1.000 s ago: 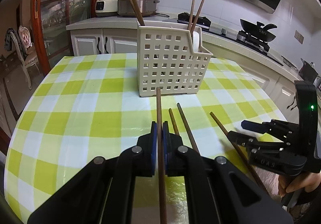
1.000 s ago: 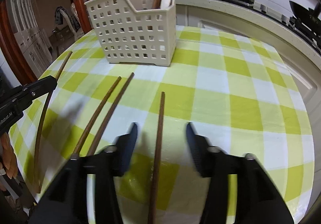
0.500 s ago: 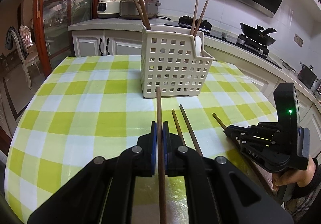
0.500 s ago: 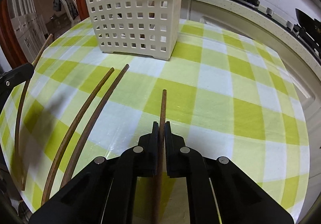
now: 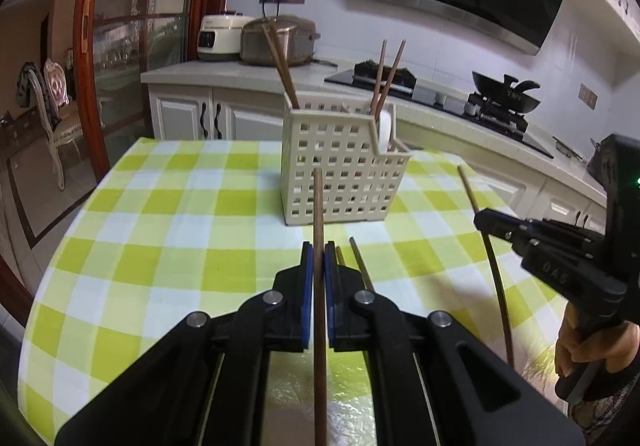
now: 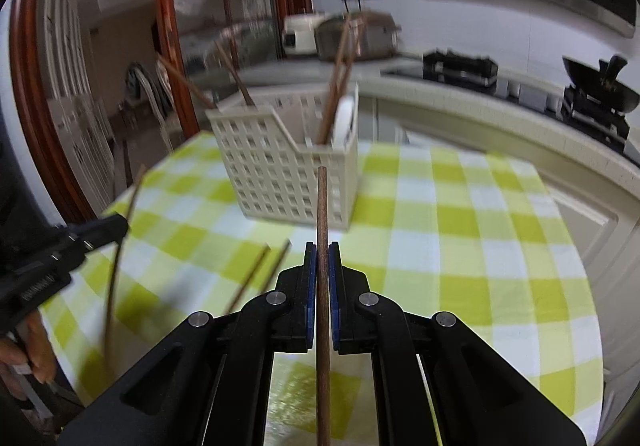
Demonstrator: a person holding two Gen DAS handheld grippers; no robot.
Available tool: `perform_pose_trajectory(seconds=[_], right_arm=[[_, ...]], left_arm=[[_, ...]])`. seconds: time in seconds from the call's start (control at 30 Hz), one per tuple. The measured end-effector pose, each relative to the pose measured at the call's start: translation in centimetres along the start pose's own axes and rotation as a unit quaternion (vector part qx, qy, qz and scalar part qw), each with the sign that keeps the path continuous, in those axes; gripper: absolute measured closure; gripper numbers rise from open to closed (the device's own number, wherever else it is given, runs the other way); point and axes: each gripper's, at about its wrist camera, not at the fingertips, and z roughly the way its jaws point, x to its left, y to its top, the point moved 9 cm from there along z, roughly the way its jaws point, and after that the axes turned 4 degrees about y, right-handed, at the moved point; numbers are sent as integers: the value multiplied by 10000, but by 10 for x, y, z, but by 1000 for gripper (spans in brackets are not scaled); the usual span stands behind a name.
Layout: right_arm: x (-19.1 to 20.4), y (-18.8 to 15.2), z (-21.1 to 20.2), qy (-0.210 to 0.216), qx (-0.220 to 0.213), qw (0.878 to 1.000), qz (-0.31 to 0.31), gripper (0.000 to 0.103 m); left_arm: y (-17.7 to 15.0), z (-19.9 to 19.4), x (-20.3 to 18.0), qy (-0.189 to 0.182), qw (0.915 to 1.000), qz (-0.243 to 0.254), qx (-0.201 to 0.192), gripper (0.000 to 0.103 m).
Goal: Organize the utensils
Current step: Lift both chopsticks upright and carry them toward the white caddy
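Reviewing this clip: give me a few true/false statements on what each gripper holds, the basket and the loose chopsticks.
1. The left gripper is shut on a chopstick. True.
2. The right gripper is open and holds nothing. False: it is shut on a chopstick of its own.
3. The white basket has no chopsticks in it. False: several stand in it.
4. Two loose chopsticks lie on the checked tablecloth. True.
5. The basket lies tipped on its side. False: it stands upright.
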Motion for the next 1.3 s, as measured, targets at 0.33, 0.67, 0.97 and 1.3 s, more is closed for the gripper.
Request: perform_pose_trajectory(seconds=[0.33, 0.67, 0.97, 1.3], right_arm=[[23, 23, -42, 132, -593, 9980, -152, 97], [38, 25, -68, 214, -811, 9961, -273, 97], [45, 29, -86, 242, -1029, 9937, -360, 97], [48, 34, -96, 260, -1142, 9924, -383, 97]], left_arm=[[16, -34, -9, 16, 9987, 85, -495, 97], [23, -55, -19, 36, 9968, 224, -772, 97], [29, -69, -23, 48, 9949, 289, -962, 97], [33, -78, -26, 70, 9929, 292, -1155, 97]])
